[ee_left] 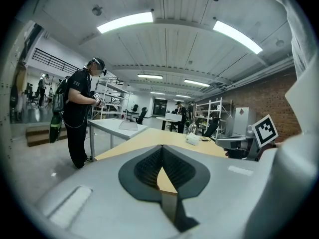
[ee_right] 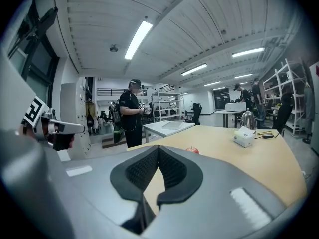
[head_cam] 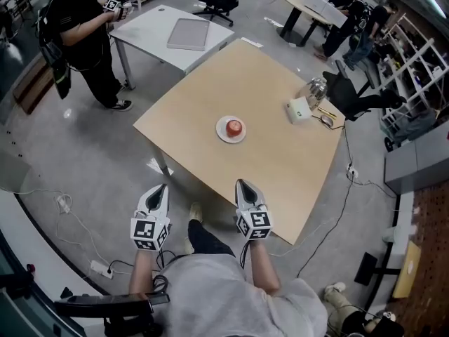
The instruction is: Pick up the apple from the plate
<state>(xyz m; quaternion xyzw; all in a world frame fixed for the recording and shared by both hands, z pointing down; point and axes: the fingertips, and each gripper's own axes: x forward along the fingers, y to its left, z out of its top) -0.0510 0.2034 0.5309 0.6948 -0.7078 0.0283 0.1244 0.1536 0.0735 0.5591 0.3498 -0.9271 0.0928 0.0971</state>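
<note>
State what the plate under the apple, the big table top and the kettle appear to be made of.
Plate: probably ceramic or plastic; plain white, smooth.
Table top: wood or wood-look laminate; even pale tan, matte, no glare.
Kettle: likely polished metal; silvery with bright reflections, though glass cannot be excluded.

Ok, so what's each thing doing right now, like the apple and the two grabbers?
apple: whole, sitting on the plate, untouched.
plate: flat on the table, holding the apple.
left gripper: shut, empty.
right gripper: shut, empty.
laptop: lid closed.
kettle: upright.
</note>
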